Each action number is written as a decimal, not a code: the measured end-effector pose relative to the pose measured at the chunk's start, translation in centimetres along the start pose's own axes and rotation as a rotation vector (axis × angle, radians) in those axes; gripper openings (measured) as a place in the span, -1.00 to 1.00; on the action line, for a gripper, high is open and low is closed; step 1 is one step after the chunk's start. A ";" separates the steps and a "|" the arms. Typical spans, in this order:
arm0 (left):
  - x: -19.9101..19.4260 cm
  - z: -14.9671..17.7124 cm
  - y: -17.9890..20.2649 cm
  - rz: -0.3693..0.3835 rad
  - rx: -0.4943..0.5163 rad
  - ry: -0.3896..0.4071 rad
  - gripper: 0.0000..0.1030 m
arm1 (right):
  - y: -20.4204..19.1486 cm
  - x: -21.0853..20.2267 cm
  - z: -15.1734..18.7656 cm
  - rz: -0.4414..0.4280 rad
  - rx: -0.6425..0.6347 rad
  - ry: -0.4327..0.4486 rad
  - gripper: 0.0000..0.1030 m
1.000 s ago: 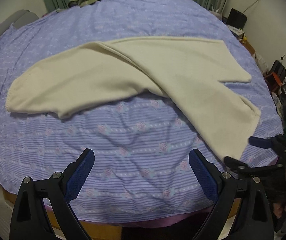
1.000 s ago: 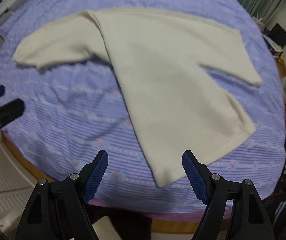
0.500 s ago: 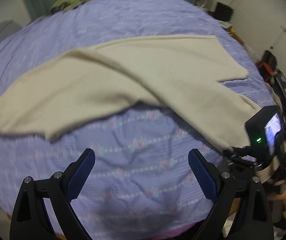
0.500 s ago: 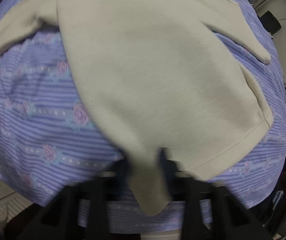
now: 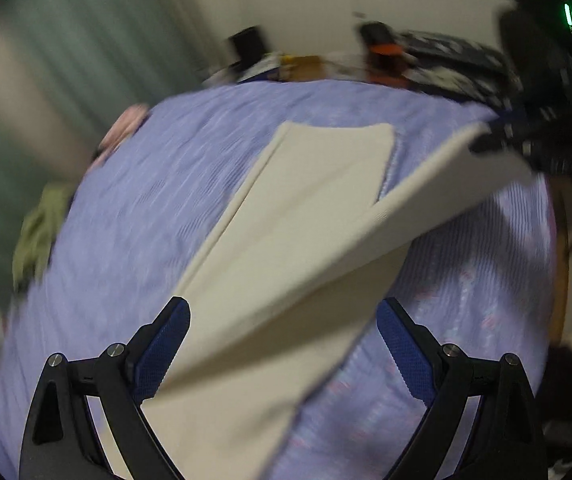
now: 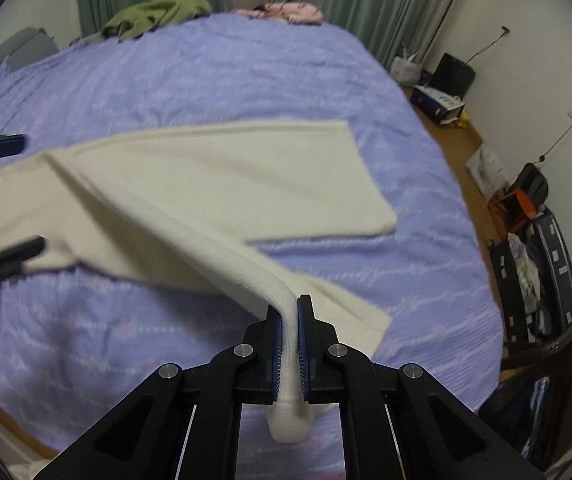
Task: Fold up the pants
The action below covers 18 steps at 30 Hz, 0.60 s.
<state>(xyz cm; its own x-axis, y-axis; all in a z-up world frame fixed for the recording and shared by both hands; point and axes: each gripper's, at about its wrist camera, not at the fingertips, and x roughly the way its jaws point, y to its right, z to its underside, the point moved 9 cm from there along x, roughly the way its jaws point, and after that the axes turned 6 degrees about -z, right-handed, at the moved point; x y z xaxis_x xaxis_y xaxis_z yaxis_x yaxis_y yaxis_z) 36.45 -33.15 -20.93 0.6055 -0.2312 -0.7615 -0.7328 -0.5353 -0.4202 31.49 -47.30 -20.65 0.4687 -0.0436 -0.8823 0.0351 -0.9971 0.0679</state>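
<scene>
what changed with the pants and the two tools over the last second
The right tool has just closed on the hem of one leg of the cream pants and lifted it off the purple bedspread. The left tool swung round to hover over the pants, open and holding nothing. The other leg lies flat as before, and the green and pink clothes have not moved.
</scene>
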 end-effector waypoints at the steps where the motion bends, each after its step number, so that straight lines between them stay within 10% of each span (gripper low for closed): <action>1: 1.0 -0.4 0.1 0.008 0.033 -0.005 0.86 | 0.1 0.0 -0.4 0.006 0.001 0.009 -0.86; 4: 4.1 -1.3 0.4 0.034 0.098 -0.035 0.82 | 0.5 0.2 -1.6 0.017 0.008 0.028 -0.86; 6: 6.2 -1.3 0.7 0.090 0.093 -0.088 0.39 | 0.7 0.2 -2.4 0.021 0.017 0.039 -0.86; 8: 7.6 -0.9 0.6 0.138 0.043 -0.150 -0.79 | 1.2 0.3 -3.1 0.019 0.033 0.045 -0.86; 18: 8.3 -8.0 -6.7 0.102 -0.168 -0.057 -0.82 | 5.3 -0.1 -10.9 -0.026 0.122 0.126 -0.87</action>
<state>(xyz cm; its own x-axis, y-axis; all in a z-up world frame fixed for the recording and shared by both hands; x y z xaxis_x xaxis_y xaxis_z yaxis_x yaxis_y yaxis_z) 48.88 -37.98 -20.47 0.5089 -0.2470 -0.8246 -0.7244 -0.6404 -0.2552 41.25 -51.91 -15.11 0.5762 -0.0168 -0.8171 -0.0551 -0.9983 -0.0183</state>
